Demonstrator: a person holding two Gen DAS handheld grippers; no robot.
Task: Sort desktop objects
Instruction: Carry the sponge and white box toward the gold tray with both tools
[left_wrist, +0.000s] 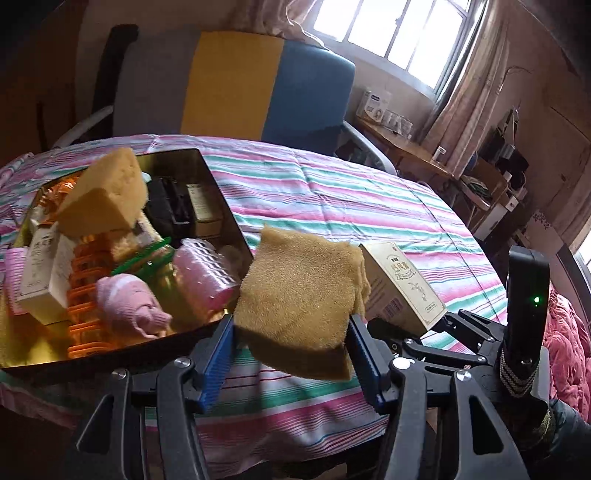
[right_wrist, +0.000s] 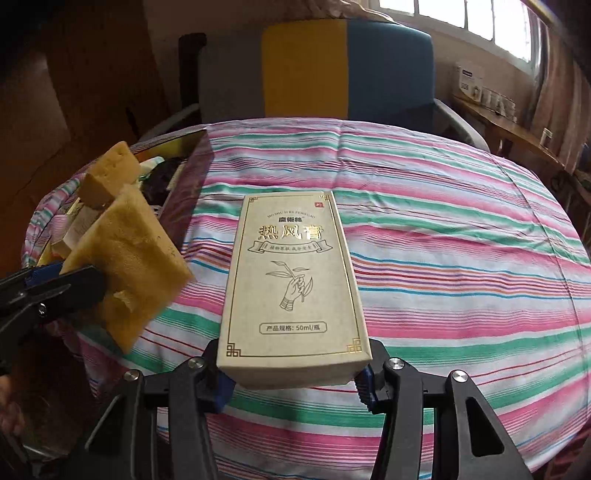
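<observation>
1. Striped cloth (right_wrist: 443, 229) covers my table.
2. Dark tray (left_wrist: 221, 192) at left, heaped with soft and plastic things.
3. My left gripper (left_wrist: 291, 354) clamps a porous yellow sponge (left_wrist: 299, 295), raised beside the tray.
4. My right gripper (right_wrist: 295, 384) grips a beige box (right_wrist: 291, 280), gold-lettered "50ml".

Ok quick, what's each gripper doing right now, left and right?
Left gripper: shut on the yellow sponge, held above the striped cloth.
Right gripper: shut on the beige carton.
</observation>
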